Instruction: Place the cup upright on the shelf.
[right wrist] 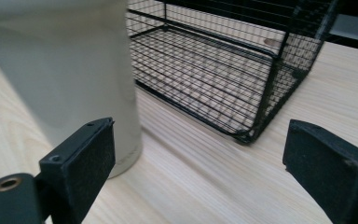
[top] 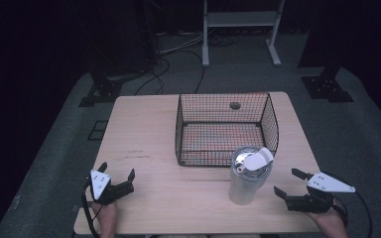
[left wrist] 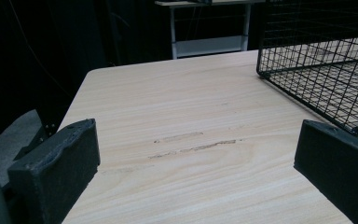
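at the near right of the table [top: 144,124], a metal tumbler [top: 247,183] with a white flip lid is stood upright, just in front of the near right corner of the black wire basket [top: 273,124]. whether tumbler and basket touch cannot be told from above; in the right gripper view a strip of bare wood is seen between the tumbler [right wrist: 74,70] and the basket [right wrist: 261,74]. the right gripper [top: 290,184] is held low, just right of the tumbler, jaws spread wide and pointed left toward it, nothing between them; that line-up is judged to be set for a side grasp on the tumbler body. the left gripper [top: 116,174] is held near the near left edge, well apart from tumbler and basket, jaws also wide apart and empty, aimed over bare wood at the basket's left side [left wrist: 317,70]; it is judged to be parked out of the way. the basket is seen empty and open-topped, so it is likely meant to receive the tumbler. the tall narrow tumbler is judged tippable if nudged by one jaw before closing.
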Motion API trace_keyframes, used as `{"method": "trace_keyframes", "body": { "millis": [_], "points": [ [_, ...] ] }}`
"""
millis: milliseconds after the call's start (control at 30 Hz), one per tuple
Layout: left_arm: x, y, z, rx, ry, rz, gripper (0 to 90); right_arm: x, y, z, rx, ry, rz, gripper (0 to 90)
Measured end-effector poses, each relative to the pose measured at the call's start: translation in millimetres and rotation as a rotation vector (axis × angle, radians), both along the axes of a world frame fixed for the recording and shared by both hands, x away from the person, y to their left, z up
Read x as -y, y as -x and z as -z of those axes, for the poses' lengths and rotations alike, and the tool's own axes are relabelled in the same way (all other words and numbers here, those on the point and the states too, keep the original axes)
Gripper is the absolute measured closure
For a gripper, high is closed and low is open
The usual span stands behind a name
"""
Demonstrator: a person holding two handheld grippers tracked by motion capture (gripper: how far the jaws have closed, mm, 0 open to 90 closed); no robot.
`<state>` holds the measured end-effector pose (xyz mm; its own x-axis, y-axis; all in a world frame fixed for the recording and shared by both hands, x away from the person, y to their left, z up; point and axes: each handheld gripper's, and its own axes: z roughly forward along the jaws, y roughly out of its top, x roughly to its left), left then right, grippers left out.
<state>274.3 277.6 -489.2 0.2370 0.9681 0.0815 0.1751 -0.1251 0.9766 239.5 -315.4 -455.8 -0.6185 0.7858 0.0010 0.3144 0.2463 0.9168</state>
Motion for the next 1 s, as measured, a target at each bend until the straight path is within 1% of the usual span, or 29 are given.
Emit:
{"method": "trace_keyframes", "body": {
  "millis": [133,200,300,367,400,467,500,567,600,733,767,1000],
  "points": [
    [0.1,0.1,0.0,0.000,-0.001,0.000,0.0,-3.9,3.6,-2.3,0.005,0.005,-0.021,8.6],
    [0.0,0.0,0.0,0.000,0.000,-0.001,0.0,-8.1,7.1,-4.7,0.009,0.021,-0.043,8.6],
    [0.0,0.0,0.0,0.000,0.000,-0.001,0.0,-10.9,9.7,-6.0,0.013,0.025,-0.050,8.6],
    [-0.2,0.0,0.0,0.001,0.001,0.000,0.0,-16.6,14.7,-7.8,0.019,0.031,-0.069,8.5],
    [-0.2,0.0,0.0,0.001,0.002,-0.001,0.0,-16.6,14.7,-7.8,0.019,0.031,-0.069,8.5],
    [-0.2,0.1,0.0,0.002,0.000,0.001,0.0,-22.0,18.0,-10.0,0.024,0.030,-0.089,8.3],
    [-0.2,0.1,0.0,0.002,0.000,0.001,0.0,-22.0,18.0,-10.0,0.024,0.030,-0.089,8.3],
    [-0.2,0.0,0.0,0.001,0.001,0.000,0.0,-26.0,19.7,-11.6,0.025,0.031,-0.103,8.0],
    [-0.3,0.1,0.0,0.002,0.001,0.000,0.0,-29.9,20.2,-12.0,0.023,0.036,-0.121,7.8],
    [-0.3,0.1,0.0,0.001,0.003,0.000,0.0,-36.2,20.6,-11.9,0.021,0.033,-0.140,7.2],
    [-0.3,0.0,0.0,0.002,0.001,0.001,0.0,-40.2,20.6,-11.7,0.025,0.033,-0.153,7.1],
    [-0.3,0.0,0.0,0.002,0.002,0.003,0.0,-51.8,18.0,-11.4,0.015,0.018,-0.181,4.6]
  ]
}}
